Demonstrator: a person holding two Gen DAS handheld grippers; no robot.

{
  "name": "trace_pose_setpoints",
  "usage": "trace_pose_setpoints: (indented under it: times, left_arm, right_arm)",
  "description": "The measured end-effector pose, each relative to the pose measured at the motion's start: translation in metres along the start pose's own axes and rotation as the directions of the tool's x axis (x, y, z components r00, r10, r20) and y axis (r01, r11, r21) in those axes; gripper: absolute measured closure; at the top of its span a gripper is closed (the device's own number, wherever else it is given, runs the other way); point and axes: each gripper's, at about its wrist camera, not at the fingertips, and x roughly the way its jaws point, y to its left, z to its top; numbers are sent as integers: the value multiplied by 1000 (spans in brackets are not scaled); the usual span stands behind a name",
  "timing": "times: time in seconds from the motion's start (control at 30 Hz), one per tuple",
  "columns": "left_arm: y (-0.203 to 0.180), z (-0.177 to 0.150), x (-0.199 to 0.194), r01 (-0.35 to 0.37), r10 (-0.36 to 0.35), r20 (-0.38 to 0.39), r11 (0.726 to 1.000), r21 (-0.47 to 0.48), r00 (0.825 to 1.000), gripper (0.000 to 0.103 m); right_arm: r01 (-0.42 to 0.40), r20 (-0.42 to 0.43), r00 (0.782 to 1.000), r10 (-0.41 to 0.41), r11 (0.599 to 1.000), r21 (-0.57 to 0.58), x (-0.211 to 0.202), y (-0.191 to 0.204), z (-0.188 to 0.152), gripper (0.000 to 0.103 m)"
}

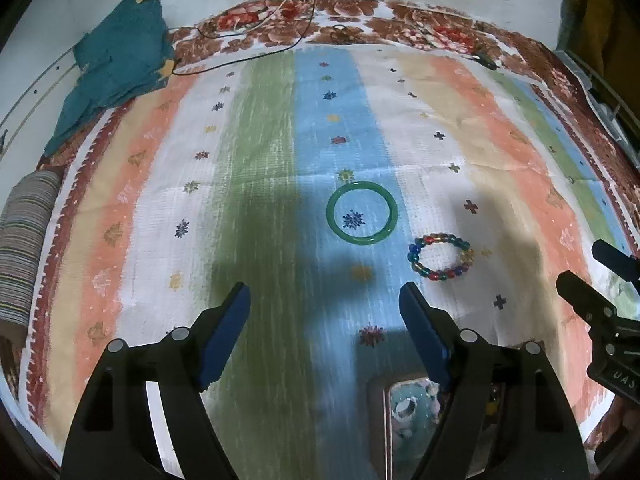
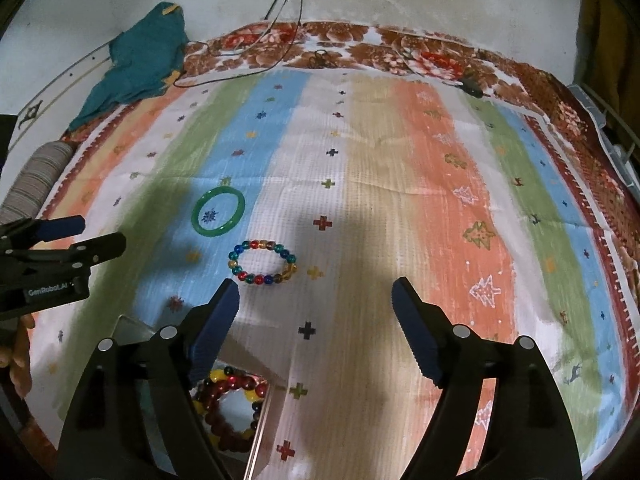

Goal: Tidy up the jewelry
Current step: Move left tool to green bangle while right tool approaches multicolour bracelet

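Observation:
A green bangle (image 1: 362, 213) (image 2: 218, 212) lies flat on the blue stripe of a striped cloth (image 1: 256, 160) (image 2: 400, 160). A bracelet of multicoloured beads (image 1: 441, 257) (image 2: 262, 262) lies just right of it and nearer to me. My left gripper (image 1: 325, 304) is open above the cloth, short of the bangle, with nothing between its blue pads. My right gripper (image 2: 316, 300) is open too, the bead bracelet just beyond its left finger (image 2: 218, 320). A clear box (image 2: 256, 420) (image 1: 380, 408) under the grippers holds red and yellow bead bracelets (image 2: 232, 396).
A teal cloth (image 1: 120, 60) (image 2: 140, 60) is bunched at the far left corner. A striped roll (image 1: 24, 248) (image 2: 36, 176) lies at the left edge. Thin cables (image 1: 280, 36) (image 2: 280, 20) trail over the floral border at the back. A hand (image 2: 20, 356) shows at the left.

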Motion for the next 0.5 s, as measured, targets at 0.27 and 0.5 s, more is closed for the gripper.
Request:
trace_pose_setpoints:
  times: [0.27, 0.5]
  left_arm:
    - [2, 9, 17, -10, 10, -21, 1000, 0, 1000, 26]
    - [-3, 17, 32, -15, 16, -38, 1000, 8, 999, 26]
  right_arm:
    - [-5, -29, 1000, 5, 1000, -17, 16, 4, 6, 23]
    - [4, -43, 999, -5, 1000, -7, 26, -1, 11, 22]
